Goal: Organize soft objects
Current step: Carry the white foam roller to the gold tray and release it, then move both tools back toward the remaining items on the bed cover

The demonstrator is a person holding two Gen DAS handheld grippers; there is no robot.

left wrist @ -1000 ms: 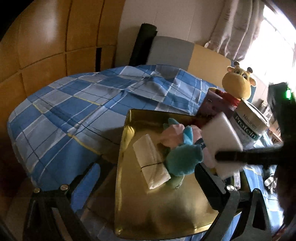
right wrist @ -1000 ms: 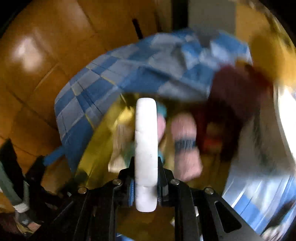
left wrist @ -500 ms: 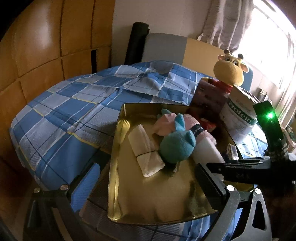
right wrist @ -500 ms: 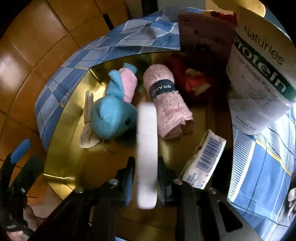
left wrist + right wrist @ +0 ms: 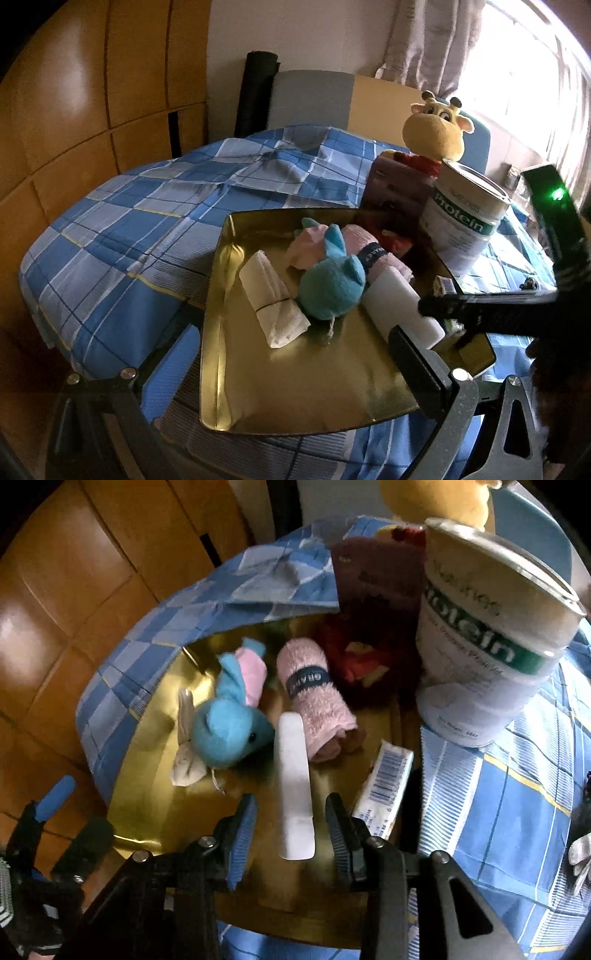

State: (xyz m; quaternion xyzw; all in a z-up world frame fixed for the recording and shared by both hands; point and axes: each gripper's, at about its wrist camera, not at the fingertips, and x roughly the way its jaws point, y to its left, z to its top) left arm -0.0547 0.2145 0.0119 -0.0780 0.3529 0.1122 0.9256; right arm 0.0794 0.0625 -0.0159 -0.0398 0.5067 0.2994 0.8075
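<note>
Wood-panelled walls and a bright curtained window frame a bed (image 5: 122, 221) under a blue checked cover, and on it sits a gold tray (image 5: 295, 391) that carries most of the soft things. A blue plush toy (image 5: 229, 734) lies near the tray's middle with a pink rolled towel (image 5: 314, 698) touching its far side, a folded white cloth (image 5: 271, 299) toward the left edge, and something red and crumpled (image 5: 354, 664) at the far right corner. Just off the right edge stands a protein tin (image 5: 487, 642), with a giraffe plush (image 5: 436, 129) and a dark box (image 5: 395, 188) behind it.

A white foam block (image 5: 293, 786) lies on the tray's right side, its far end wedged between toy and towel. The right gripper (image 5: 291, 830) has its jaws spread wide on either side of the block's near end, with a clear gap on both sides, so the block looks let go. The left gripper (image 5: 291, 373) hovers over the tray's near edge, jaws apart and holding nothing.

To my eye the block is placed, and trouble lies in pulling away. If the right jaws drag back at an angle, a ribbed pad could catch the foam and tug it toward the near edge. The small barcoded packet (image 5: 384, 782) sits at the right rim beside one jaw, and a careless swing might knock it onto the bed. The tray rests on soft bedding, so a downward push could tip it.
</note>
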